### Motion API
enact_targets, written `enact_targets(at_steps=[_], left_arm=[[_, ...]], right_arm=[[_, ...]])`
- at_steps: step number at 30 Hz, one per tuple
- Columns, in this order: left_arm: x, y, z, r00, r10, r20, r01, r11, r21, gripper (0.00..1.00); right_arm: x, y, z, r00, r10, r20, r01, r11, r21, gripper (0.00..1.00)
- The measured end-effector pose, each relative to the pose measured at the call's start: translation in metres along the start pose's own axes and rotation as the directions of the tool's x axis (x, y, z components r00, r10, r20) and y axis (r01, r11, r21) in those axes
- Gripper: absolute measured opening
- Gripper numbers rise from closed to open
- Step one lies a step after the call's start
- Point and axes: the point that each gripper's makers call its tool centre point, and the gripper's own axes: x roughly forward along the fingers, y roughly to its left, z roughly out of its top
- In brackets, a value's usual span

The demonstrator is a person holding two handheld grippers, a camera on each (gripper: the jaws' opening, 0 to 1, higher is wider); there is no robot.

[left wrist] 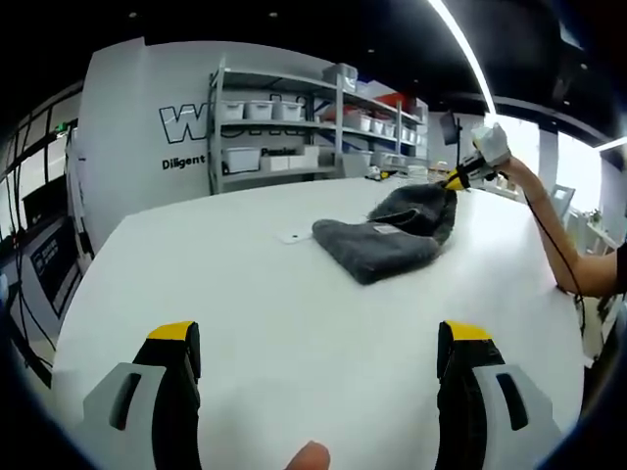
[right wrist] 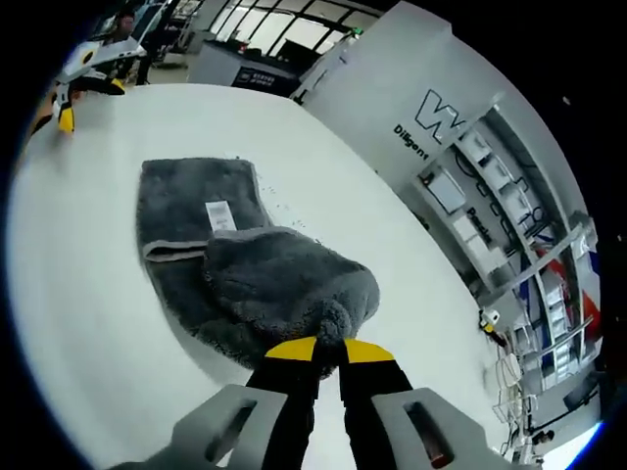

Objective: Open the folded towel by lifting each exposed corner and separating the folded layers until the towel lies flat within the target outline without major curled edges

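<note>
A dark grey folded towel (left wrist: 387,240) lies on the white table (left wrist: 245,294), right of centre. My right gripper (left wrist: 460,179) holds up its far right corner, and the layer drapes down from it. In the right gripper view the yellow-tipped jaws are shut on that bunched corner, my right gripper (right wrist: 329,347) drawing the upper layer over the towel (right wrist: 196,211). A white care label (right wrist: 220,215) shows on the lower layer. My left gripper (left wrist: 319,338) hovers open over bare table, well short of the towel. It appears again, small, as the left gripper (right wrist: 78,78) beyond the towel.
A small white tag (left wrist: 294,236) lies on the table just left of the towel. Grey shelves (left wrist: 284,127) with white bins stand behind the table against a lettered wall. A person's arm (left wrist: 573,250) reaches in along the table's right edge.
</note>
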Motion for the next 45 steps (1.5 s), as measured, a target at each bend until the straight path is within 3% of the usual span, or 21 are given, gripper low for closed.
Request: enact_targets(at_steps=[8, 23, 33, 45], left_arm=[[0.0, -0.004, 0.001, 1.0, -0.007, 0.005, 0.007, 1.0, -0.002, 0.99], [0.0, -0.003, 0.0, 1.0, -0.007, -0.002, 0.007, 1.0, 0.001, 0.99], [0.0, -0.004, -0.002, 1.0, -0.004, -0.004, 0.004, 1.0, -0.001, 0.99], [0.001, -0.004, -0.002, 1.0, -0.004, -0.007, 0.004, 1.0, 0.0, 0.99]], right_arm=[[0.012, 0.006, -0.033, 0.992, 0.04, -0.121, -0.042, 0.999, -0.013, 0.04], [0.042, 0.011, -0.094, 0.948, 0.11, -0.298, -0.11, 0.994, 0.016, 0.04], [0.056, 0.017, -0.111, 0.936, 0.146, -0.321, -0.138, 0.989, 0.047, 0.04], [0.052, 0.016, -0.11, 0.938, 0.156, -0.309, -0.128, 0.986, 0.107, 0.05]])
